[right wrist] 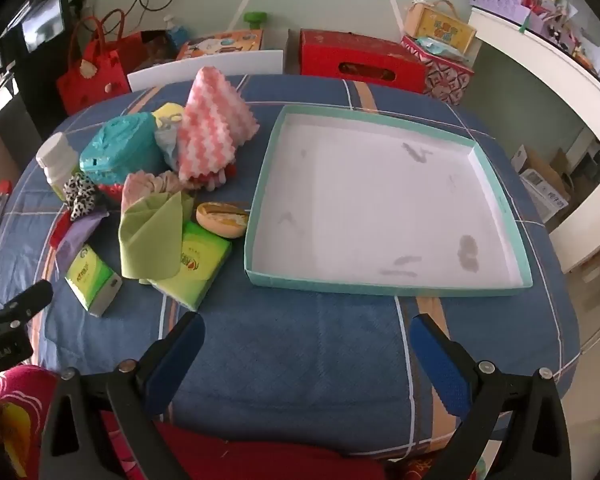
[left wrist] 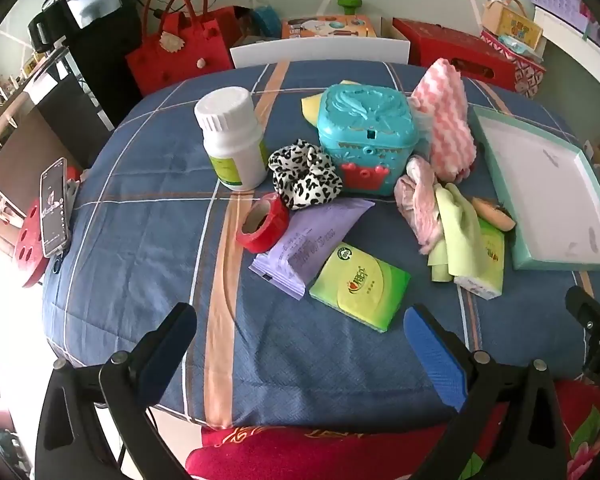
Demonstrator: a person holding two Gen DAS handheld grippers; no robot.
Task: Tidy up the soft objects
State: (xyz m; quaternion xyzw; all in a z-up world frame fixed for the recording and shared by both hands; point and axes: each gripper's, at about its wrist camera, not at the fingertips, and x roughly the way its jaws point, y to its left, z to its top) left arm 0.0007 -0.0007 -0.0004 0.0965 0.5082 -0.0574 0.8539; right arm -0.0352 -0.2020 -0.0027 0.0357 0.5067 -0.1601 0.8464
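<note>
On the blue checked tablecloth lies a heap of items: a leopard-print scrunchie [left wrist: 304,174], a pink-and-white wavy cloth [left wrist: 446,120] [right wrist: 214,128], a pale pink fabric piece [left wrist: 418,200], a light green cloth [left wrist: 458,236] [right wrist: 152,236], two green tissue packs [left wrist: 360,286] [right wrist: 198,266] and a purple wipes pack [left wrist: 312,240]. A shallow teal-rimmed tray [right wrist: 384,286] [left wrist: 496,148] with a white floor stands empty on the right. My left gripper [left wrist: 300,320] hovers open over the near cloth edge, below the tissue pack. My right gripper [right wrist: 306,330] is open in front of the tray.
A white bottle [left wrist: 230,140], a teal plastic box [left wrist: 366,128], a red tape roll [left wrist: 262,224] and a tan oval piece [right wrist: 222,219] sit among the heap. A phone [left wrist: 54,208] lies at the table's left edge. Red bags and boxes [right wrist: 360,60] stand behind.
</note>
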